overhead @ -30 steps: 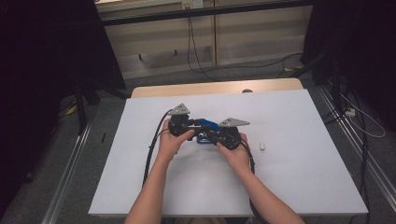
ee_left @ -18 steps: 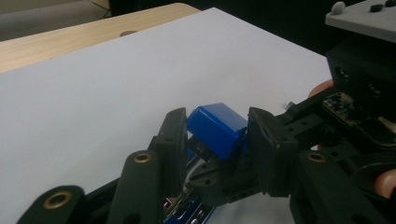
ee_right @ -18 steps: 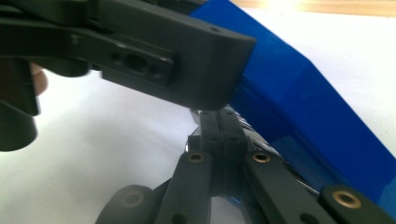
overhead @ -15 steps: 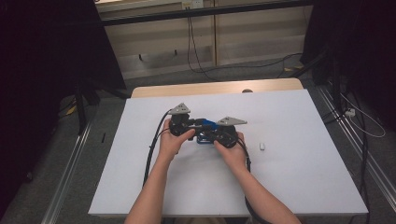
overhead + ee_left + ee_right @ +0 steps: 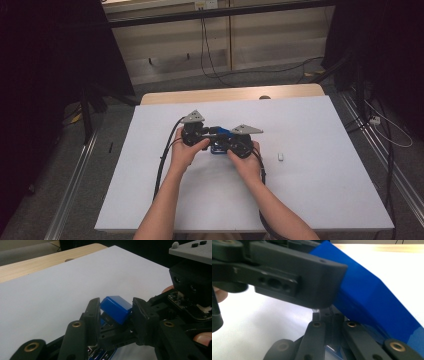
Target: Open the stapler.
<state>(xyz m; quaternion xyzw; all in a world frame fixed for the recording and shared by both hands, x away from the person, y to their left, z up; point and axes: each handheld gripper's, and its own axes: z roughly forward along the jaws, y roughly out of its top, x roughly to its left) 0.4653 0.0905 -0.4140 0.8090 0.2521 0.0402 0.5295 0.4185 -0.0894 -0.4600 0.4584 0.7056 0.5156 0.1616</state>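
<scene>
Risk first: the blue box [image 5: 116, 308] is pinched btwn both tongs w/ its far end tilted up off the counter [image 5: 320, 200]; if either hand twists or pulls unevenly the box could pop out of a grip or its cap jerk loose. Probably the work here is pulling or opening it, so a slip is the main worry. The small white piece [image 5: 281, 157] lies on the counter just right of the hands, apart from them; a hand sweep could knock it away

Left tongs [image 5: 115, 315]: part open, jaws pressing both sides of the blue box, so gripping it. Right tongs [image 5: 329, 315]: jaws drawn fully together, closed on a thin part at the box's lower end, seemingly a clear or metal bit; can't tell exactly what

Box sits mid-counter btwn the two hands, seen in high view [image 5: 220, 132]
</scene>
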